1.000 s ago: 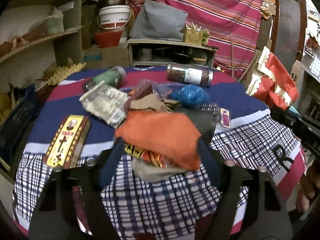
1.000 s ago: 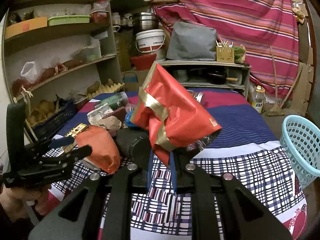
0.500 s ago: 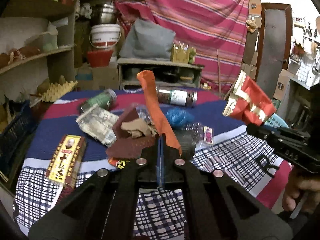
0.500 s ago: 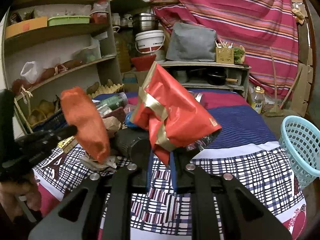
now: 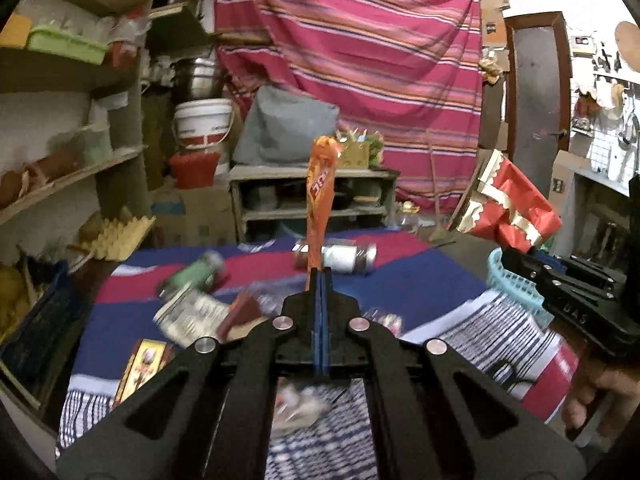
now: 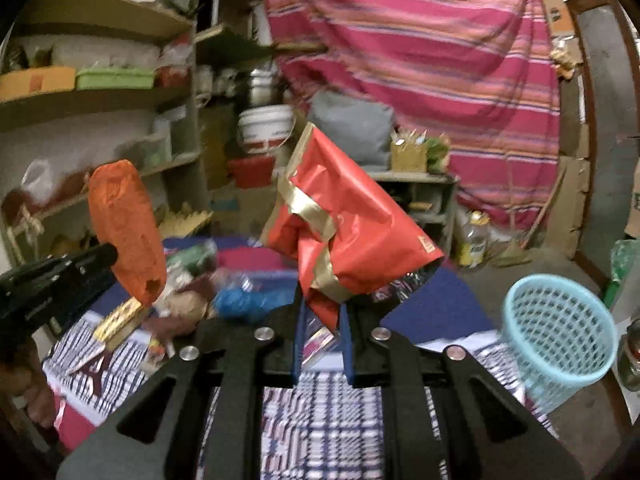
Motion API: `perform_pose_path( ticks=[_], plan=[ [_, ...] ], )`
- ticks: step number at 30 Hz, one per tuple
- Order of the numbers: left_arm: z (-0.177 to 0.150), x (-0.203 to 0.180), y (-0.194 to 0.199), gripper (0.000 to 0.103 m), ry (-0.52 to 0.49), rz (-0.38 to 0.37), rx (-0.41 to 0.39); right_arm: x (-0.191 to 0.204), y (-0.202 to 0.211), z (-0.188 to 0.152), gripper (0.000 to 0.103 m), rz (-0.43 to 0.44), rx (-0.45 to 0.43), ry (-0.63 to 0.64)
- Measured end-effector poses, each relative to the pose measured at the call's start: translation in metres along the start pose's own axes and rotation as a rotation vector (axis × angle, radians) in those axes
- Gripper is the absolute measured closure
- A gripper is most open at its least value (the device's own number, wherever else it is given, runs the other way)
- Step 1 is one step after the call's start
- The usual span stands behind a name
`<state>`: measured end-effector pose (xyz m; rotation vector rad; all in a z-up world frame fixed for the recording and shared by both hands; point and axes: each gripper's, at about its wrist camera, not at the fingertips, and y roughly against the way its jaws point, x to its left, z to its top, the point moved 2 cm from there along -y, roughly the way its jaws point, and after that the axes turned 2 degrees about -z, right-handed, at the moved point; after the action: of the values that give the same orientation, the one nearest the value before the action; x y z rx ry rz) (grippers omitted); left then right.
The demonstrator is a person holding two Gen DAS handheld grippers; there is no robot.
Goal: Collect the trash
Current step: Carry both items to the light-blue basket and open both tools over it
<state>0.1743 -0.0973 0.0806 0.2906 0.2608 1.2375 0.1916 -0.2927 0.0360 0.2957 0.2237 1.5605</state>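
- Your left claw (image 5: 320, 276) is pinched tight on the lower end of an orange snack wrapper (image 5: 319, 192), which stands upright above the tabletop (image 5: 400, 256); red lettering on the wrapper is too blurred to read.
- Your right claw (image 6: 322, 320) is narrowed onto the crumpled bottom of a red gift bag (image 6: 352, 232) with gold bands, held up and tilted; its small gold label on the lower corner cannot be read.
- On the checked and striped cloth below lie a gold-printed box (image 5: 142, 364), a crinkled silver packet (image 5: 192, 312), a green jar on its side (image 5: 196, 272), and a blue crumpled bag (image 6: 248, 300).
- A brown jar with a white label (image 5: 344, 256) lies on its side farther back; the label text is unreadable.
- A light blue mesh basket (image 6: 560, 332) stands upright just beside the tabletop's right edge; what it holds cannot be told.
- Farther off, a white bucket (image 5: 204, 122) sits on a red tub (image 5: 194, 168).
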Motion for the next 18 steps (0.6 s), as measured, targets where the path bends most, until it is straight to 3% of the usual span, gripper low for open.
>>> perform_pose_path(
  ticks=[2,5,10,14,18],
  plan=[
    [0.017,-0.016,-0.005,0.103,-0.022,-0.007,-0.02,-0.017,0.003,0.014,0.088,-0.044,-0.023,-0.008],
    [0.042,-0.046,-0.021,0.103,-0.044,-0.04,-0.043,-0.057,0.008,0.032,0.088,-0.176,-0.047,-0.014],
    [0.073,-0.121,-0.07,0.103,-0.078,-0.166,-0.049,-0.138,0.02,0.046,0.088,-0.303,-0.022,-0.025],
    [0.077,-0.189,-0.113,0.103,-0.083,-0.325,-0.045,-0.207,0.037,0.022,0.088,-0.341,-0.041,-0.071],
    [0.067,-0.257,-0.153,0.103,-0.107,-0.485,-0.013,-0.265,0.018,-0.014,0.087,-0.414,0.021,-0.2]
  ],
)
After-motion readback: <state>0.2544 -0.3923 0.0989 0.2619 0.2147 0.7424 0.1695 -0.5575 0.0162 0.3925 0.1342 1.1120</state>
